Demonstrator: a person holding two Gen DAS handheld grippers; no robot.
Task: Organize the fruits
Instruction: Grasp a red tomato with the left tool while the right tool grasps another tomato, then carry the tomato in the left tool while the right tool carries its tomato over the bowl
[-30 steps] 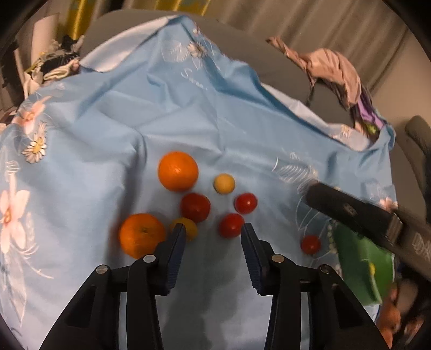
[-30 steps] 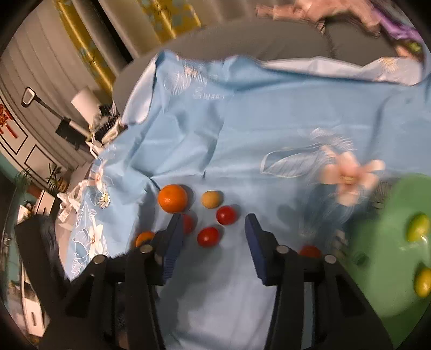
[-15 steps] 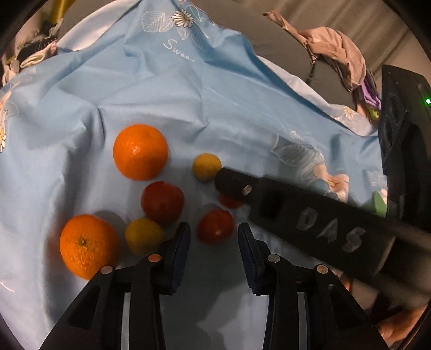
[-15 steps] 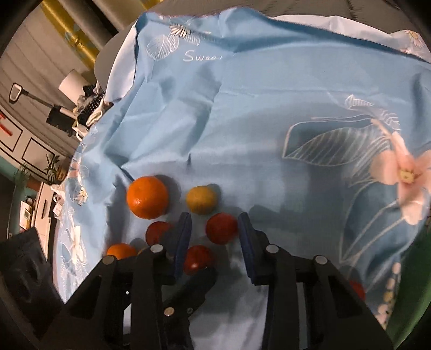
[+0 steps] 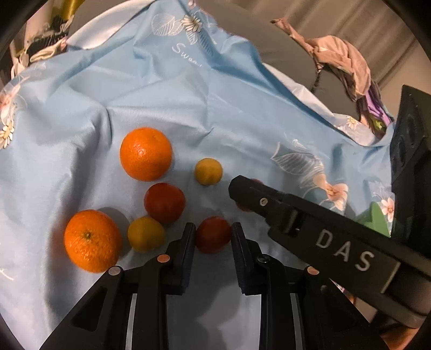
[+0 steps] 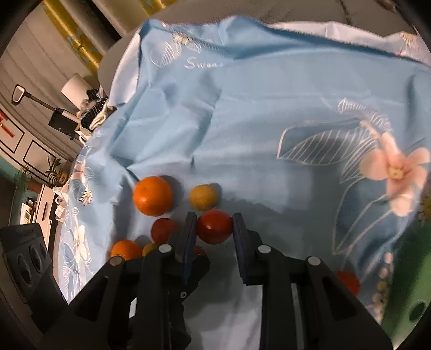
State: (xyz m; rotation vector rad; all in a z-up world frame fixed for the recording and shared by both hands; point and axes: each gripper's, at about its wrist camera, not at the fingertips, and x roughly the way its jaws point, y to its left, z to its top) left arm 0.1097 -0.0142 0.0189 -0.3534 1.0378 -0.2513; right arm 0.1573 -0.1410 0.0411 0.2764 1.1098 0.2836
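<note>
We see a dim room where a pale blue floral cloth [image 5: 204, 107] drapes a grey rounded surface [image 5: 269, 35]. Beige curtains [image 5: 336, 18] hang behind, with crumpled pinkish clothing [image 5: 342, 59] heaped at the edge. From the right wrist view, yellow patterned drapes [image 6: 72, 29], a white lamp [image 6: 74, 86] and panelled walls [image 6: 32, 150] stand at left.

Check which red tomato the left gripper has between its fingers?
The left gripper brackets the nearest tomato, right of the small yellow fruit. The bigger red one sits free beyond it.
</note>
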